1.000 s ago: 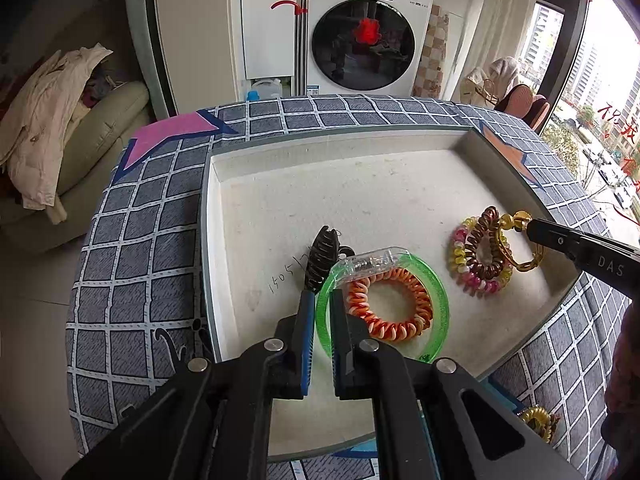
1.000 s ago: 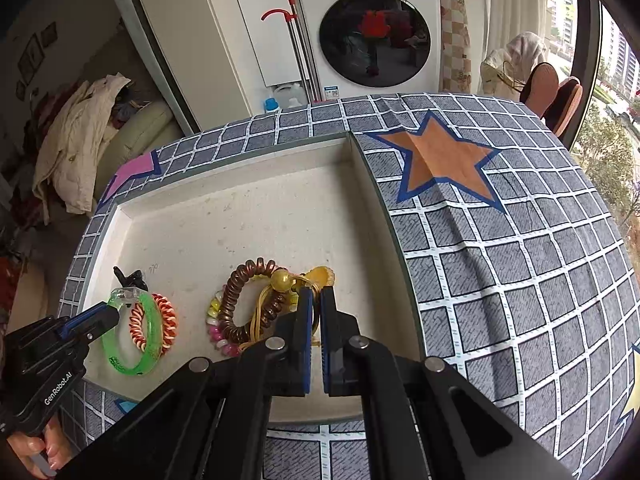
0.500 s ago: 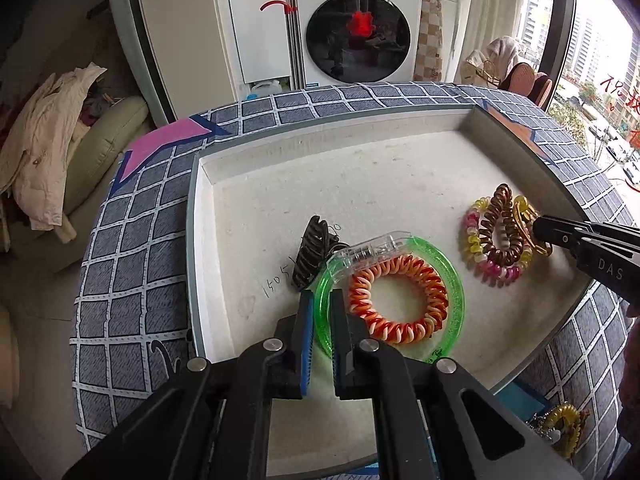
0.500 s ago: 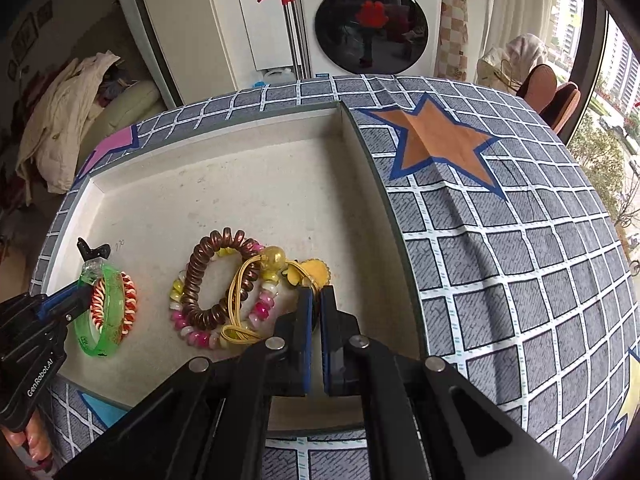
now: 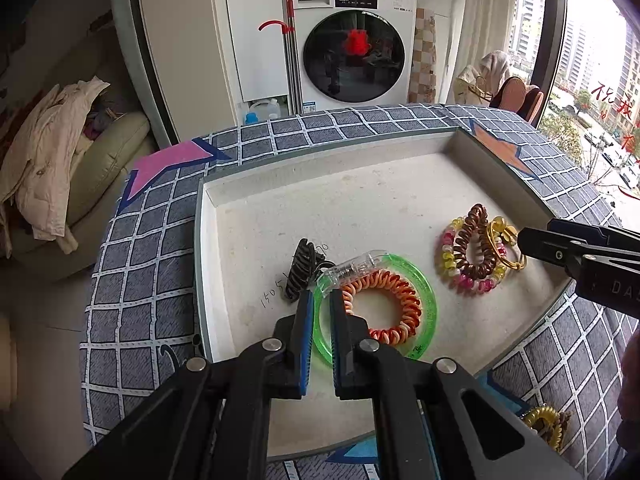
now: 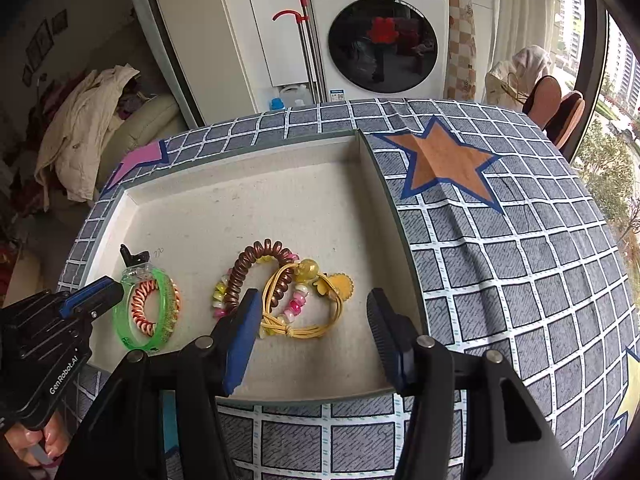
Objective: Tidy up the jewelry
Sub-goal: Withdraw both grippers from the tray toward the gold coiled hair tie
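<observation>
Released since a second ago, the yellow cord bracelet [image 6: 298,312] is left in the tray [image 6: 248,394], between the opening right gripper [image 6: 312,312] jaws. The green bangle [image 5: 420,280] is pinched by the nearly closed left gripper [image 5: 322,312] at the tray's near left.

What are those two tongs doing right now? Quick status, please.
Left tongs shut on green bangle. Right tongs opening, yellow cord bracelet lying loose between them. Tray unobstructed.

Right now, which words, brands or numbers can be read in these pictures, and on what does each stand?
"Panasonic": washing machine.
"GenRobot.AI": left gripper body.
"DAS", cut off: right gripper body.
Handwritten digits on tray floor: about "1505", unclear.
Red characters on window: unreadable.
Washer panel print: too small.
</observation>
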A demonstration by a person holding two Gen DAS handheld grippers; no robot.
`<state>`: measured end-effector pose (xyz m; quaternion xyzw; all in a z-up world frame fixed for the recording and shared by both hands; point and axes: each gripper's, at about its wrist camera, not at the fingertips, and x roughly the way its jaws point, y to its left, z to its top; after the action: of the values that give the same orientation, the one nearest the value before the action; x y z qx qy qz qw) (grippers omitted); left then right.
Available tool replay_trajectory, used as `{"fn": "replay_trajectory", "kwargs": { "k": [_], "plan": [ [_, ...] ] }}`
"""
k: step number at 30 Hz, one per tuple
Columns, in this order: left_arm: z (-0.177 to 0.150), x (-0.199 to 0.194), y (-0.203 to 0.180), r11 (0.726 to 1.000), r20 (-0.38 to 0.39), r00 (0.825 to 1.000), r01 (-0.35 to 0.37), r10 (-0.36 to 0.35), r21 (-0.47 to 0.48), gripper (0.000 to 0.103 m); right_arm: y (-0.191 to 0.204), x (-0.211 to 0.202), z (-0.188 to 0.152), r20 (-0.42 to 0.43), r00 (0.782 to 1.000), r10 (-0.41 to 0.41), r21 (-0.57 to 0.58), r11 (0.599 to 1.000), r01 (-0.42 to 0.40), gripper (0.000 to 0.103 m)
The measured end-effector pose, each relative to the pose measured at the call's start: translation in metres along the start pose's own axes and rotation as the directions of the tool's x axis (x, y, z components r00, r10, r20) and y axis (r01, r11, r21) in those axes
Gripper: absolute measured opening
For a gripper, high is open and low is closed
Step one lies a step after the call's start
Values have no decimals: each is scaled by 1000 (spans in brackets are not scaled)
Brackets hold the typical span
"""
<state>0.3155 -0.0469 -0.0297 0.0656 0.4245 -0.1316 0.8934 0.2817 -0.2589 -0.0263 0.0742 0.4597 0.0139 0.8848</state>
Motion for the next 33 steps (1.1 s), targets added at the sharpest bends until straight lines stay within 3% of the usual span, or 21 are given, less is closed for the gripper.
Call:
{"fn": "replay_trajectory", "kwargs": {
  "k": [5,17,33],
  "plan": [
    [1,-12,0,1000,37,999,16,-16,-12,27,-3,-16,-2,34,999,23,33,999,-24,65],
    [-2,-39,-2,1000,93,996,-2,4,-16,27,-10,-48,-22,75,995,63,86,994,-69,67],
    [-33,-77,3,998,117,993,22,-15,-60,27,-13,-86,-82,60,989,139,145,979,-146,76]
  ]
}}
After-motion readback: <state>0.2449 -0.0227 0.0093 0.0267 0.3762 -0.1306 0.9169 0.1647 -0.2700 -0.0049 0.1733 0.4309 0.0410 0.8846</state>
